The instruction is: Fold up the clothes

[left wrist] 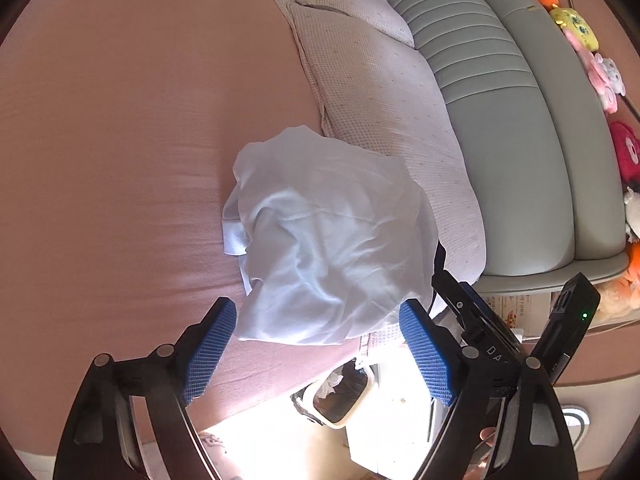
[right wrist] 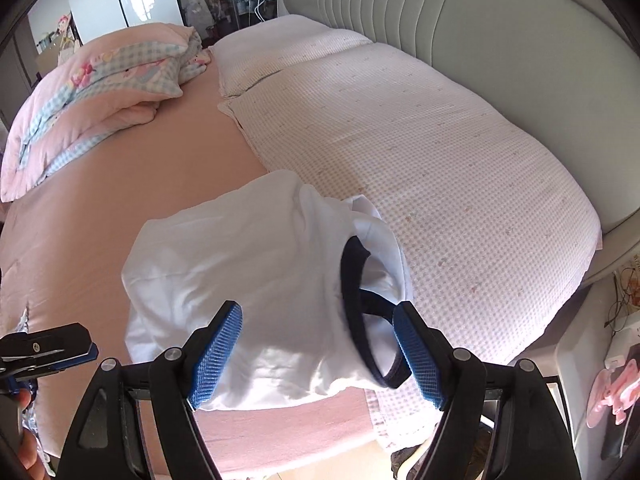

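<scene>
Left wrist view: a crumpled white cotton garment is seen lying in a heap on the pink bed sheet, near the bed's near edge, with its far right part resting against a pale checked pillow. The left gripper is held just short of the garment, its blue-padded jaws spread wide and grasping nothing. At the right, part of the other black tool is visible beside a padded grey-green headboard, along which a row of plush toys is lined up. Below the bed edge, a cream waste bin is seen on the floor. In the right wrist view, the garment is shown with a dark navy neckband turned toward the camera. The right gripper is likewise released, its jaws wide apart on either side of the near part of the garment without pinching it. A folded pink and blue checked quilt is seen at the far left.
</scene>
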